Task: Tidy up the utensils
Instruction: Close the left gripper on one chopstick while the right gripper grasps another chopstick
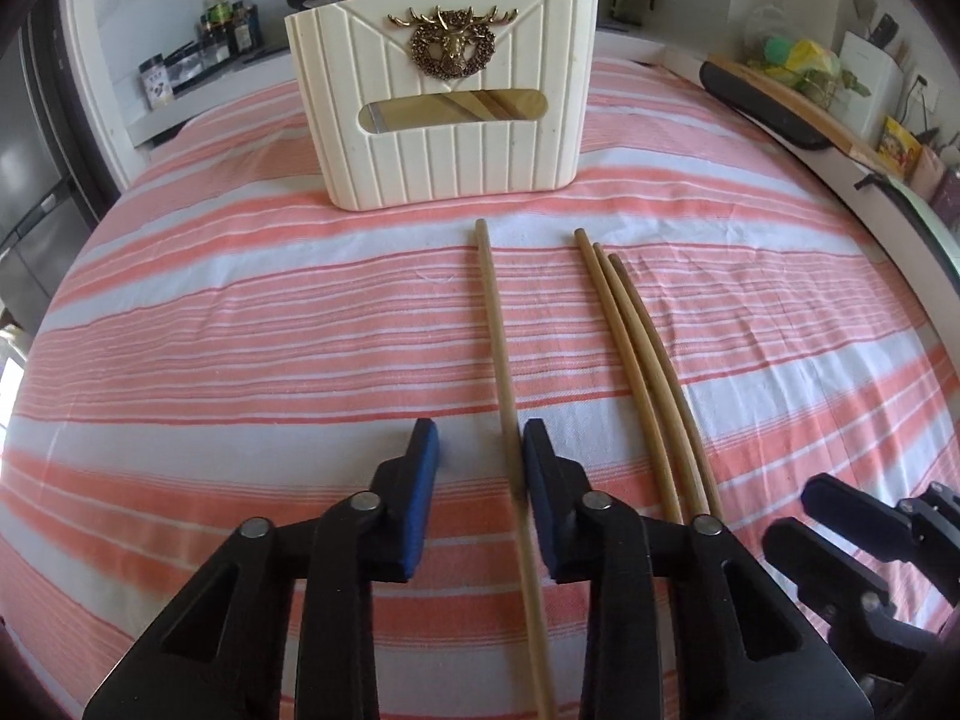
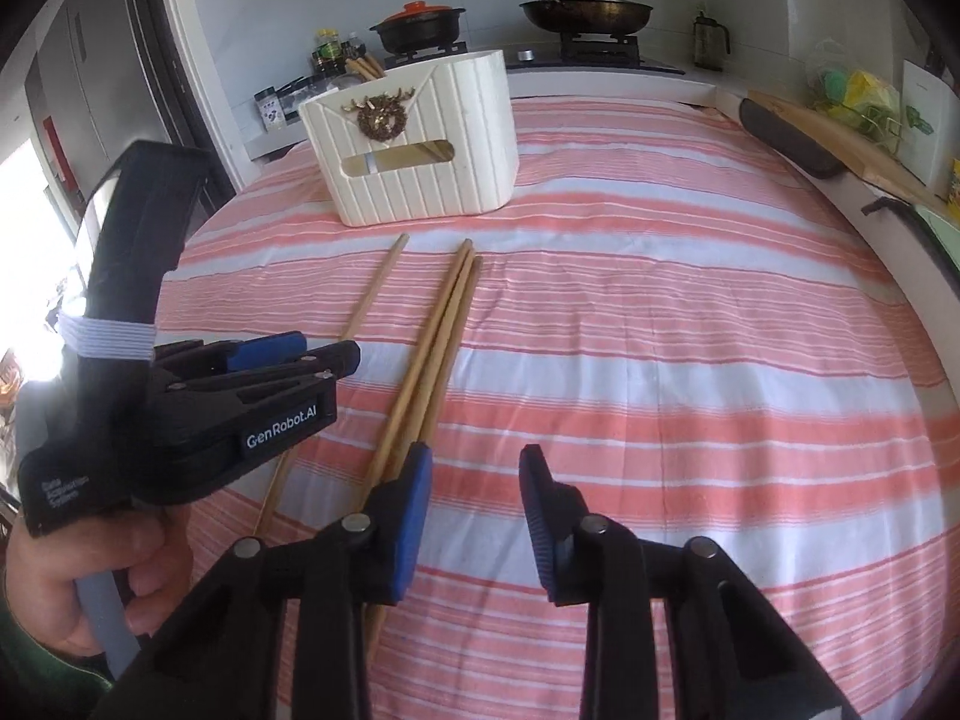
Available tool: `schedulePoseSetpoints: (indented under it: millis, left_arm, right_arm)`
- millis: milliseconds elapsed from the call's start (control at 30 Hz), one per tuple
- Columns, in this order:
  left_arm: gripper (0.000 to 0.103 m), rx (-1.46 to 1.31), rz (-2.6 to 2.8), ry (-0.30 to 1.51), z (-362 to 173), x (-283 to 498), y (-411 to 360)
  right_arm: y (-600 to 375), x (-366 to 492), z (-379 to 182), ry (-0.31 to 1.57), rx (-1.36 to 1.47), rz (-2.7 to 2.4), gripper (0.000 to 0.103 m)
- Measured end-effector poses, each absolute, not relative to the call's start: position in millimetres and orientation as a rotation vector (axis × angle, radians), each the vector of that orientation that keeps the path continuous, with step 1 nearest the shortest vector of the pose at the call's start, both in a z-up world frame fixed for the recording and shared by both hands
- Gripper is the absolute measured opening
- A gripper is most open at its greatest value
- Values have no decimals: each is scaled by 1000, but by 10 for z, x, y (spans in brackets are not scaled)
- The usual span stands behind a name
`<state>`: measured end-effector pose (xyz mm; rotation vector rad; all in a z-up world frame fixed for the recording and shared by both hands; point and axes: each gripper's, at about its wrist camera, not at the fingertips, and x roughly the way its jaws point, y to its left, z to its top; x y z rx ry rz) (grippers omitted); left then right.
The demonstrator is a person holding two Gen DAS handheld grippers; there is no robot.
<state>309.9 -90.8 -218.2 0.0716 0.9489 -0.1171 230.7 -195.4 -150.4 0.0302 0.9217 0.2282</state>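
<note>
From the left wrist, the left hand-held gripper (image 1: 480, 468) points down at a table under a pink-and-white striped cloth (image 1: 240, 330). A single chopstick (image 1: 501, 360) lies lengthwise between its blue pads (image 1: 420, 498). The right pad touches the stick; the left pad stands clear of it, so the jaws are not clamped on it. Just to the right lie three more chopsticks (image 1: 642, 360), close together, tips fanned slightly toward the far end. Beyond them stands a cream ribbed holder (image 1: 450, 138) with a brass deer badge (image 1: 453, 45) and a slot in its front; more sticks poke from its top at the left. The right hand-held gripper (image 1: 852, 528) shows at the lower right edge.

From the right wrist, the right hand-held gripper (image 2: 474, 504) hangs released over the cloth (image 2: 690, 360), nothing between its pads. Its left pad sits over the near ends of the three chopsticks (image 2: 438, 336). The single chopstick (image 2: 372, 294) runs under the left hand-held gripper (image 2: 288, 354), which a hand (image 2: 78, 576) holds at the left. The holder (image 2: 420, 138) stands at the far end of the sticks, with pans on a stove (image 2: 600, 48) behind it.
</note>
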Motion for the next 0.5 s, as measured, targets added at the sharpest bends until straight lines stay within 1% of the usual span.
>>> schedulePoseSetpoints:
  millis: [33,67,267,433,500]
  left_arm:
    - [14,75,-115,948,-2179,3094,-898]
    - [13,75,-116,949,-2177,3082,-883]
    - [13,38,-81,959,-2175,3015,-681]
    - [11,31,-52,960,-2183,2986,-567]
    - [9,26,-41,963,-2181,2967,-523]
  right_arm:
    - [-1899,2361,-1543,935,22,240,18]
    - [-1858,2410,-1584,950,25,254,14]
    - [-1779,2524,-1635,1004,60,270,11]
    - [-1570,2531,-1653,1005,-96,251,10]
    - [-1523,2549,-1666,981,-137,217,7]
